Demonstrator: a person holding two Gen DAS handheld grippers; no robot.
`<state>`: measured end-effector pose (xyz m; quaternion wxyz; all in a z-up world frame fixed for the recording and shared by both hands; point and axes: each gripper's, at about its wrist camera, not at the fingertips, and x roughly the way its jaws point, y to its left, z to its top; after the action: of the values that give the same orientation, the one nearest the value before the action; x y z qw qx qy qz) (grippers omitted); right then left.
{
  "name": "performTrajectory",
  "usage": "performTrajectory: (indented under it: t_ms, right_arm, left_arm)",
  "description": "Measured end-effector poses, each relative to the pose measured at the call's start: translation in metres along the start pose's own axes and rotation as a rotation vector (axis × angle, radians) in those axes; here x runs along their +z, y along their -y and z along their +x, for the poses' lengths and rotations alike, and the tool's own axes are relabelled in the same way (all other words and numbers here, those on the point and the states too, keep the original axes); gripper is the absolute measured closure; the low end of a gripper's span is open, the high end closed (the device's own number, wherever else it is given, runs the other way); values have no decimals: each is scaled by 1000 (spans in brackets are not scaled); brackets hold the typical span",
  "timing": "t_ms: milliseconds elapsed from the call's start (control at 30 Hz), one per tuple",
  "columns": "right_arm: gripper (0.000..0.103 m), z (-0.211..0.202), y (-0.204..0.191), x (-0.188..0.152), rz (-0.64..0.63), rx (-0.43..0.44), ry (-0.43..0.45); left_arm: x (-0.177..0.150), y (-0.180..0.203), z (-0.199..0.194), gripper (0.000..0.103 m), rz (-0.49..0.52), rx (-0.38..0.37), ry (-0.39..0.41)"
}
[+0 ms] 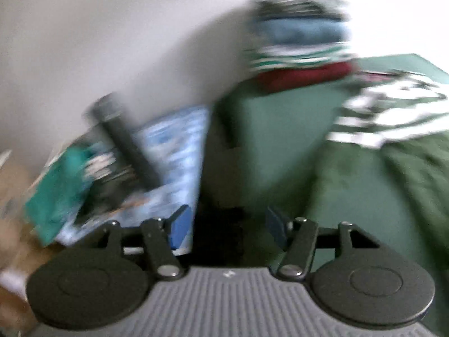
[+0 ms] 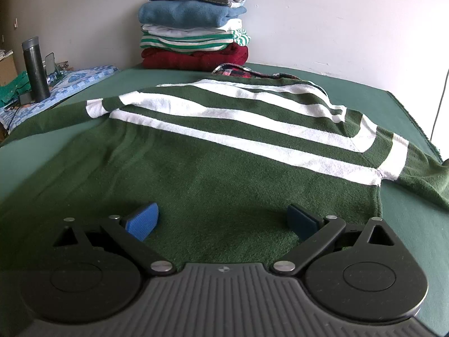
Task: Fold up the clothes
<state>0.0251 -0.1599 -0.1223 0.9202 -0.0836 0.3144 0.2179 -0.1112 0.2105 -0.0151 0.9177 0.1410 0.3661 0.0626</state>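
Observation:
A dark green sweater with white stripes [image 2: 224, 154] lies spread on the green table cover [image 2: 364, 90], one sleeve folded across its chest. My right gripper [image 2: 221, 221] hovers open just over the sweater's near hem, with nothing between its blue pads [image 2: 143, 220]. The left wrist view is blurred. There the left gripper [image 1: 228, 224] is open and empty at the left edge of the green cover [image 1: 266, 129], with the sweater [image 1: 393, 129] off to its right. A stack of folded clothes [image 2: 193, 25] [image 1: 300, 45] stands at the back by the wall.
A plaid garment [image 2: 235, 72] peeks out behind the sweater's collar. Left of the table are a dark flask [image 2: 35, 67] [image 1: 123, 137], a blue patterned cloth [image 2: 70, 84] [image 1: 174, 146], a teal cloth [image 1: 53, 193] and a cardboard box [image 2: 7, 67]. A white wall closes the back.

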Motion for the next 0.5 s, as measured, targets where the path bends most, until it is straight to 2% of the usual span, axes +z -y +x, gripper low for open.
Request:
performTrajectory:
  t_ms: [100,200,233,267,333,367,400,433,467,500]
  right_arm:
    - [4,0,0,0,0,0,0]
    - [4,0,0,0,-2,-3,1]
    - [4,0,0,0,-2,-5,1]
    - [4,-1,0,-1,-2,-8,2]
    - [4,-1,0,-1,-1,-16,3]
    - [4,-1,0,-1,0,-19,3]
    - [4,-1,0,-1,2,-23,4]
    - [4,-1,0,-1,3,-26,4]
    - [4,-1,0,-1,4,-30,4]
    - [4,-1,0,0,6,-33,5]
  left_arm:
    - [-4,43,4,32,196,-30,61]
    - [-8,61,30,32,240,-95,23]
    - [-10,62,41,37,235,-97,-3]
    - [-12,61,51,42,229,-86,-34]
    - [-15,58,70,61,204,-74,-91]
    - [-16,54,76,65,166,-80,-112]
    - [-15,49,80,75,124,-89,-124]
    - [-16,43,84,93,78,-100,-131]
    - [-16,38,85,102,42,-108,-137]
    - [-14,35,85,103,14,-113,-142]
